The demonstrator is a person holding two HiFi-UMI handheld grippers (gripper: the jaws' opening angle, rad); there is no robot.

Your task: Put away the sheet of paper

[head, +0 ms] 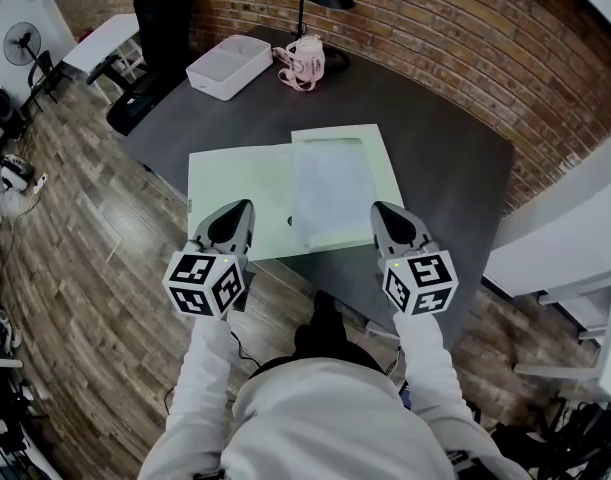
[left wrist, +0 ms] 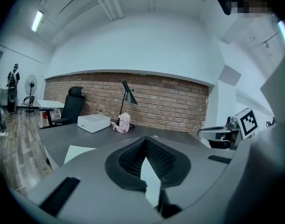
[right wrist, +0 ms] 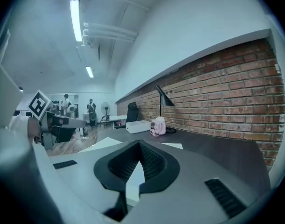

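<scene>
White sleeves [head: 207, 368] reach out from the near edge, one gripper in each hand. Left gripper [head: 241, 210]: fingers together, nothing seen pinched between them. Right gripper [head: 380, 211]: fingers likewise together, empty as far as its own view shows. Both hang low over the near side of an open pale green folder [head: 235, 183], which lies flat on the dark tabletop [head: 445, 138].

Sheet of paper [head: 330, 190] rests flat on the folder's right leaf, inside its borders. Long axis runs from the folder's near edge to its far edge, away from the person. From the right gripper the sheet lies just ahead and inward, its near right corner beside the fingertips. From the left gripper it lies across the folder's spine, with the bare left leaf between. Right hand is the nearer one.

Judgement: sheet already sits in place. What remains is likely closing the folder, and the left leaf lies under the left gripper for that. Fingers must part first to take an edge.

White box [head: 228, 66] stands beyond the folder's far side, well apart.
</scene>
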